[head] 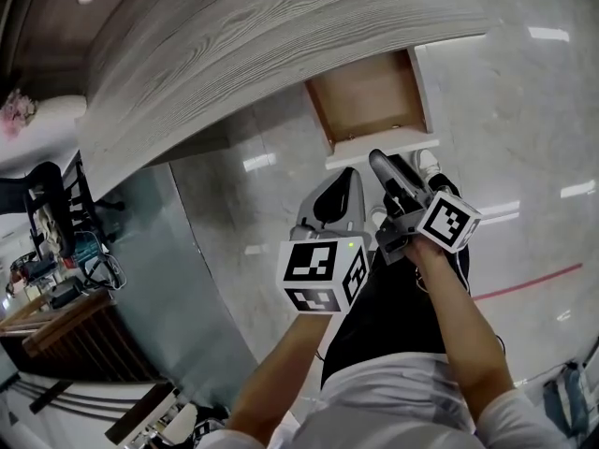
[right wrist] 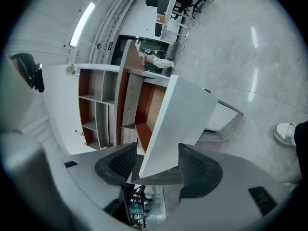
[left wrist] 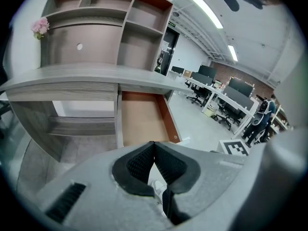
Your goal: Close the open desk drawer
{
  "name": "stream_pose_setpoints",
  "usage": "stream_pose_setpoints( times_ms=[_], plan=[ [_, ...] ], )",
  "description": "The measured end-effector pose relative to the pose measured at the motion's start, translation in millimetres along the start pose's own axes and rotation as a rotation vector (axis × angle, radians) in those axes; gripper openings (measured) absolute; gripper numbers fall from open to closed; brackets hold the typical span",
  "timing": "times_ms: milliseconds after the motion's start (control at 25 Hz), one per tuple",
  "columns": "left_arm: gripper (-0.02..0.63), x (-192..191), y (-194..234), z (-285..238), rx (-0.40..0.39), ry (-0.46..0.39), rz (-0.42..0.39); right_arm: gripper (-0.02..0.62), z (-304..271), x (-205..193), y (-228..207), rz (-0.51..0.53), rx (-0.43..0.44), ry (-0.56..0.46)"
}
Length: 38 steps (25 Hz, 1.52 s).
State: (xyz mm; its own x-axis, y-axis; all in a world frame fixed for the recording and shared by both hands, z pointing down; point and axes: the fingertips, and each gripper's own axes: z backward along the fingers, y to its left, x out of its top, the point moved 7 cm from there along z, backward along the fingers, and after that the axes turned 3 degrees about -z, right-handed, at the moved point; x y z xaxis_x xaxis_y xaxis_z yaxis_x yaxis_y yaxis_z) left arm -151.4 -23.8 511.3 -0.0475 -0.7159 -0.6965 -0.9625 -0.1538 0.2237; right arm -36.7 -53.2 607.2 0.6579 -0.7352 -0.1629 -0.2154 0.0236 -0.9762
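The open desk drawer [head: 370,101] juts out from under the grey wood-grain desk top [head: 234,45], its brown inside empty. Its white front panel [head: 379,150] faces me. My right gripper [head: 382,162] is at that panel. In the right gripper view the white panel [right wrist: 175,124] stands between the jaws of the right gripper [right wrist: 154,160], which are spread wide, the pads off it. My left gripper [head: 348,178] hovers just beside it, short of the panel. The left gripper [left wrist: 153,146] has its pads touching and nothing between them, and the drawer [left wrist: 142,117] lies ahead.
A shelf unit [left wrist: 106,28] rises above the desk. Office desks and chairs [left wrist: 226,100] fill the room to the right, with a person [left wrist: 262,121] standing there. Glossy floor lies below me, my shoe [right wrist: 286,131] on it. Cables and clutter [head: 84,241] sit at the left.
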Motion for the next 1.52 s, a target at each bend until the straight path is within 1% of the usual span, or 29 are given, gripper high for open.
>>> stream_pose_setpoints(
  times_ms=[120, 240, 320, 400, 520, 640, 840, 1080, 1280, 1520],
  plan=[
    [0.003, 1.6, 5.1, 2.1, 0.007, 0.001, 0.006, 0.235, -6.9, 7.0, -1.8, -0.034, 0.004, -0.027],
    [0.003, 2.8, 7.8, 4.3, 0.012, -0.002, 0.013, 0.233, -6.6, 6.0, -8.4, -0.084, -0.038, -0.044],
    [0.003, 3.8, 7.7, 5.0, 0.015, -0.004, 0.011, 0.232, -8.5, 7.6, -9.3, -0.084, -0.033, -0.060],
    [0.003, 4.8, 7.2, 5.2, 0.019, -0.008, 0.012, 0.214, -8.4, 9.1, -9.8, -0.079, -0.031, -0.067],
    [0.003, 6.4, 7.1, 5.4, 0.022, -0.014, 0.015, 0.195, -4.8, 9.4, -11.6, -0.108, -0.072, -0.068],
    [0.003, 9.0, 6.9, 7.4, 0.021, -0.026, 0.024, 0.187, -2.4, 12.1, -5.9, -0.097, -0.072, -0.063],
    [0.003, 16.1, 6.4, 9.7, 0.012, -0.049, 0.030, 0.184, 6.7, 10.9, 3.5, -0.167, -0.108, -0.082],
    [0.003, 27.2, 6.5, 9.7, 0.007, -0.064, 0.034, 0.183, 6.8, 13.4, 14.4, -0.204, -0.102, -0.080],
    [0.003, 37.3, 13.3, 9.0, 0.019, -0.073, 0.060, 0.183, 4.8, 16.8, 26.1, -0.231, -0.089, -0.073],
    [0.003, 46.4, 15.8, 11.8, 0.037, -0.087, 0.073, 0.181, 1.2, 25.0, 38.3, -0.225, -0.060, -0.071]
  ],
)
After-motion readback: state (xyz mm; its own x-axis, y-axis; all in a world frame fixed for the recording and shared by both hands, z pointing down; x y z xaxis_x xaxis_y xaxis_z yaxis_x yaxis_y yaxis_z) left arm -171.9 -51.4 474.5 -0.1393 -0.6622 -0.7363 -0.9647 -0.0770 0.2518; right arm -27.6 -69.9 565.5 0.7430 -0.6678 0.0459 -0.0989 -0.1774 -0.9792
